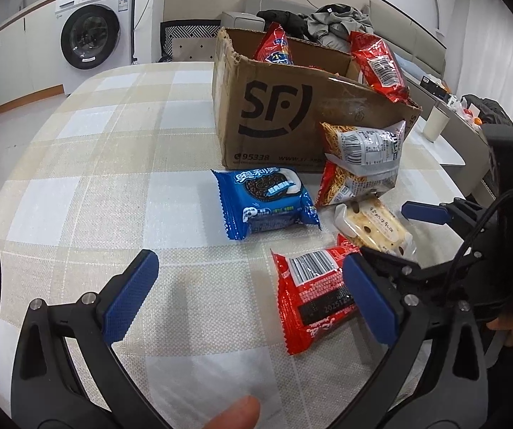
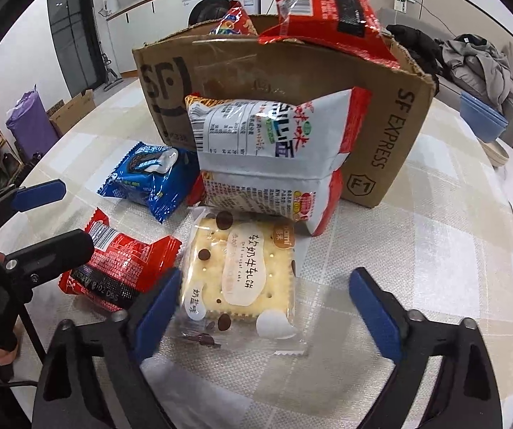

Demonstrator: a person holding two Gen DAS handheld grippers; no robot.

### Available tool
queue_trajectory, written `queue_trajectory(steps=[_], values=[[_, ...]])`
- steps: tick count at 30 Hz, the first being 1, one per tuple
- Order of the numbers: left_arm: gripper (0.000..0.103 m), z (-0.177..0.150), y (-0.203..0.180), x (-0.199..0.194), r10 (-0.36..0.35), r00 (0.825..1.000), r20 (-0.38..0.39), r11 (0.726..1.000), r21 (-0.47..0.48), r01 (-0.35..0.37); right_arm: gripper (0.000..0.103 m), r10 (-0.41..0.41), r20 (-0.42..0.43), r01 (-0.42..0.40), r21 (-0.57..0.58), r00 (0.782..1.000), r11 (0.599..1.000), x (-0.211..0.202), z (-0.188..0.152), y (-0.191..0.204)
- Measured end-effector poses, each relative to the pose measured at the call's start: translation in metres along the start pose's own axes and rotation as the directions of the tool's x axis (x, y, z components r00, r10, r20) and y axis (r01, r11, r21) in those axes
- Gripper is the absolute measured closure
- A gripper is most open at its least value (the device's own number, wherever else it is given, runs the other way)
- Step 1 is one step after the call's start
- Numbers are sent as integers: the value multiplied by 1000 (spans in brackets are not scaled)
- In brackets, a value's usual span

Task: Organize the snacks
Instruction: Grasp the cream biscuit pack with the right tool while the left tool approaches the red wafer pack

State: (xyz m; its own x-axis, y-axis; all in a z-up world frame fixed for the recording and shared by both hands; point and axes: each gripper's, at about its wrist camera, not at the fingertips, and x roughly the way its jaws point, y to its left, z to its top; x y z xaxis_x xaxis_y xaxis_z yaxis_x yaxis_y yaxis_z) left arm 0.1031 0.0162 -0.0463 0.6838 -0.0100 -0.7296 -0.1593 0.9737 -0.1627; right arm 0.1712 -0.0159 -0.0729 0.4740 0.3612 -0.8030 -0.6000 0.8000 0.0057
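Right tongs (image 2: 263, 307) stand open astride the nougat cracker pack (image 2: 243, 279) on the desk (image 2: 435, 214); left pad apparently touching. Centre it, then close. Left tongs (image 1: 249, 296) idle open.

Left claw (image 1: 249, 293) angled downward, its blue-padded jaws spread wide with nothing between them; right claw (image 2: 267, 307) also angled downward, jaws apart; a fingertip (image 1: 236, 413) shows beneath the left claw.

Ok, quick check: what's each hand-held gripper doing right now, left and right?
Left hand-held gripper: open, holding nothing, above the tablecloth beside the red snack packet.
Right hand-held gripper: open around the nougat cracker packet, not gripping it.
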Motion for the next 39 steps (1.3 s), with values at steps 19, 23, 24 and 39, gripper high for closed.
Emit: queue_trajectory(steps=[19, 23, 24, 39], values=[[1, -6, -6, 2, 1, 1000, -19, 1000, 7, -1, 44, 90, 33, -87, -84, 995, 993, -37, -10, -10], [1, -7, -15, 1, -1, 1000, -23, 1000, 31, 1, 44, 113, 49, -107, -99, 992, 989, -49, -9, -11], [1, -8, -16, 0, 0, 1000, -25, 999, 34, 1, 44, 119, 53, -113, -107, 992, 988, -52, -9, -12], [1, -13, -39, 12, -31, 996, -89, 998, 54, 35, 44, 149, 118, -136, -112, 982, 984, -80, -6, -21]])
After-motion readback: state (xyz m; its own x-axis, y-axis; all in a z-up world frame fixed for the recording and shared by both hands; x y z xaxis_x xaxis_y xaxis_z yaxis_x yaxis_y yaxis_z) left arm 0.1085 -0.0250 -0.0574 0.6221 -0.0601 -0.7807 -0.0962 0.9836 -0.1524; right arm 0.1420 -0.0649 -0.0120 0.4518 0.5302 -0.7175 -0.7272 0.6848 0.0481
